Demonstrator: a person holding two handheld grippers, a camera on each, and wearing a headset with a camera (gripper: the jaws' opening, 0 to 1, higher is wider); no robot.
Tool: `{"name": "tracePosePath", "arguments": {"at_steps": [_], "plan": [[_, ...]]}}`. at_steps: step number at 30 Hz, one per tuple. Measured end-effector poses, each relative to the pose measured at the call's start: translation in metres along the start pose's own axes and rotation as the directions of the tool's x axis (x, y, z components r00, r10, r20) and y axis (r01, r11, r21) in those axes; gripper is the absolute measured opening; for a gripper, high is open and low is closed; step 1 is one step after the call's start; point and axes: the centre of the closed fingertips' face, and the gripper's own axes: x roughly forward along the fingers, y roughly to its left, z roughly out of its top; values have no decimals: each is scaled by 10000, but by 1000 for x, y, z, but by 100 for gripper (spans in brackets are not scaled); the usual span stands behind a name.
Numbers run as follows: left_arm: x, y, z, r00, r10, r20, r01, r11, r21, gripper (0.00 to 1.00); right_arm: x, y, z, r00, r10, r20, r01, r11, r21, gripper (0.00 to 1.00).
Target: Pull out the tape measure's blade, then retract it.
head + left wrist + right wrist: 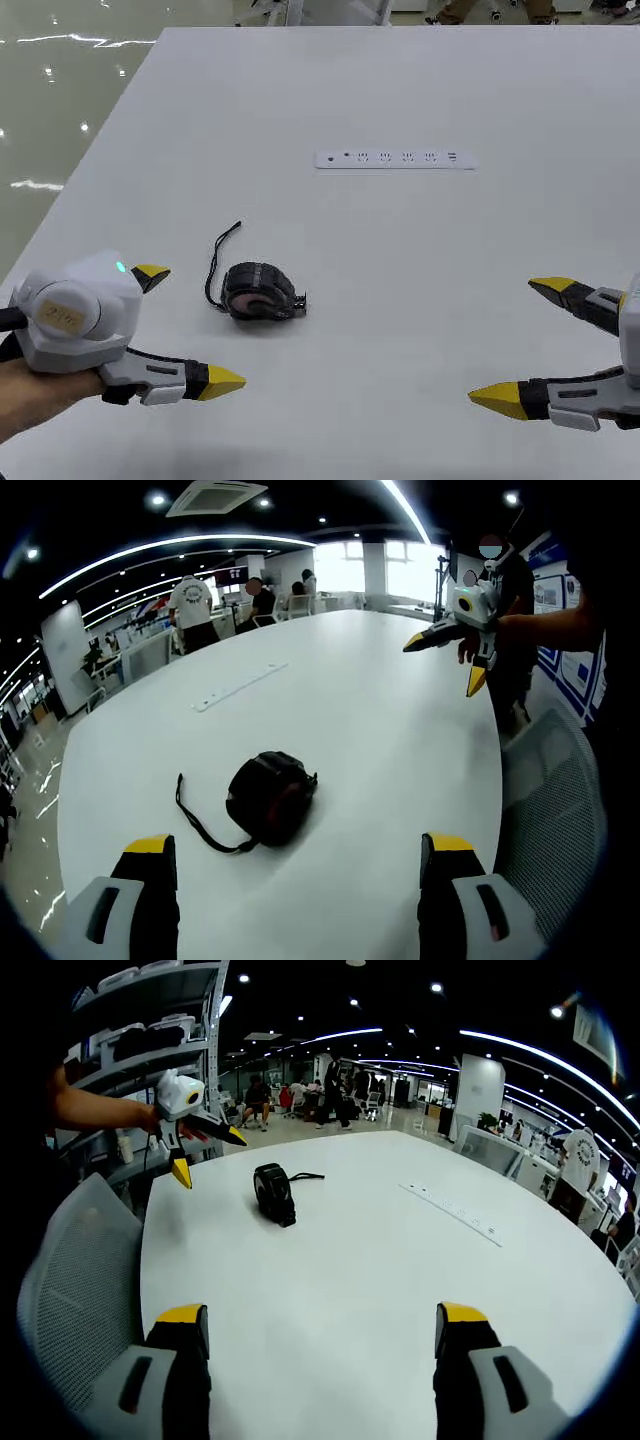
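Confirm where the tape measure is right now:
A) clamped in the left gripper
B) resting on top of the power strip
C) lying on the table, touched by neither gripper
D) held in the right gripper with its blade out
C: the tape measure lies on the white table, nearer the left gripper than the right gripper; both stand open and apart from it, and no blade is pulled out.

Location: open-plan office. Indicators: a large white table point(450, 300) carrying a power strip point(395, 159); a mesh chair point(75, 1260) beside it; shelves point(150, 1020) along one side; linear ceiling lights point(180, 548) and a ceiling vent point(212, 496); people point(192, 605) in the background; a glossy floor point(60, 100).
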Motion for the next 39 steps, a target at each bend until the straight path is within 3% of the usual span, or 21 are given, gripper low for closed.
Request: {"name": "tracePosePath", "arguments": {"at_steps": [16,27,39], "plan": [[19,4,3,9944,-788,-710,867,9893,1172,93,28,-4,4,9960,832,-314,-851,9941,-674,91],[35,9,5,9828,-1250,-1357,1527,9640,2179,85,53,-2,19,9907,1330,-298,-1356,9838,-1171,84],[53,11,10,9718,-1537,-1788,2033,9304,3051,74,83,1,35,9850,1714,-208,-1725,9729,-1536,72]]}}
